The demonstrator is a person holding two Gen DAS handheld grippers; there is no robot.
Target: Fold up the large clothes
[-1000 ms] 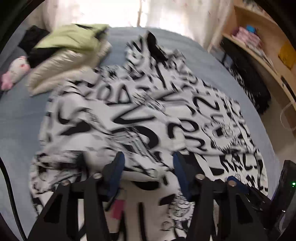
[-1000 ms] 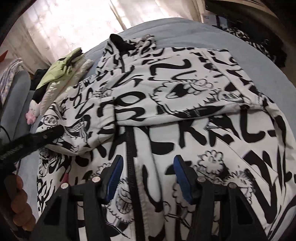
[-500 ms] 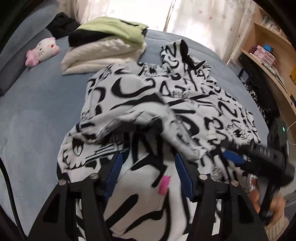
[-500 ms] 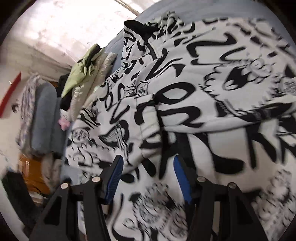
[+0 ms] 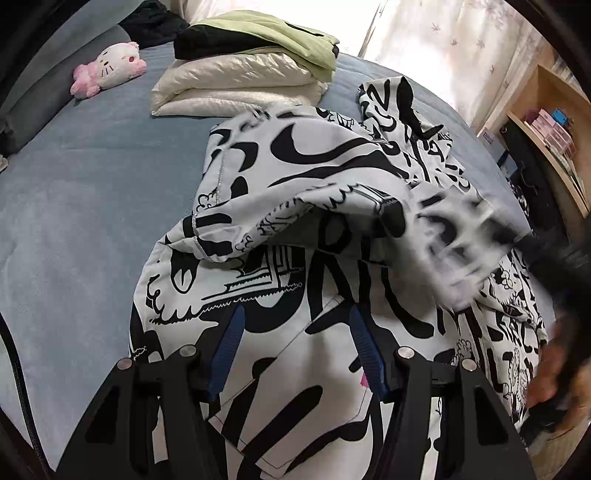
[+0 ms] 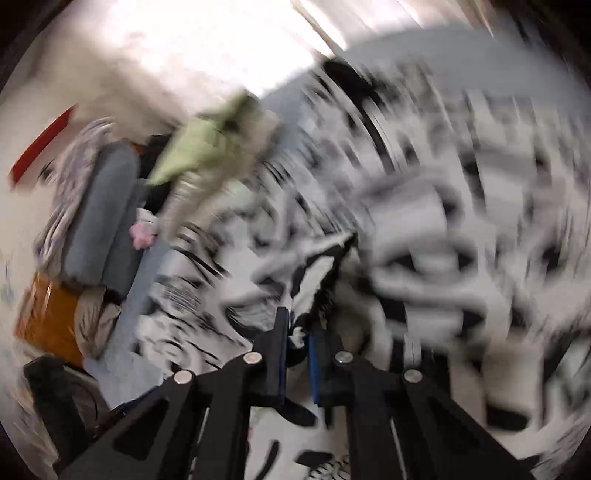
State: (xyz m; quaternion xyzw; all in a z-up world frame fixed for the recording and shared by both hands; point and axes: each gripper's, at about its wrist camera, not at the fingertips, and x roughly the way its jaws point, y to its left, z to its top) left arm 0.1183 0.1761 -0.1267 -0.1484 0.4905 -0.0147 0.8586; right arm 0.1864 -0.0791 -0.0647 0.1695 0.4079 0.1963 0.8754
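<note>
Right wrist: right claw [image 6: 297, 341] clamping jacket [image 6: 317, 273] fabric; left claw [image 5: 295, 332] spread above it

black-and-white graffiti-print jacket [image 5: 295, 206] spread on bed, sleeve apparently lifted and draped across body.

right wrist view motion-blurred, jacket [image 6: 424, 221] print unreadable

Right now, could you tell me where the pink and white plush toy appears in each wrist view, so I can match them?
Left wrist: the plush toy lies upper left on the blue bed.
Right wrist: only a blurred pink patch at centre left, likely the same toy.
Shared landmark: the folded green garment, just right of the toy in both views.
</note>
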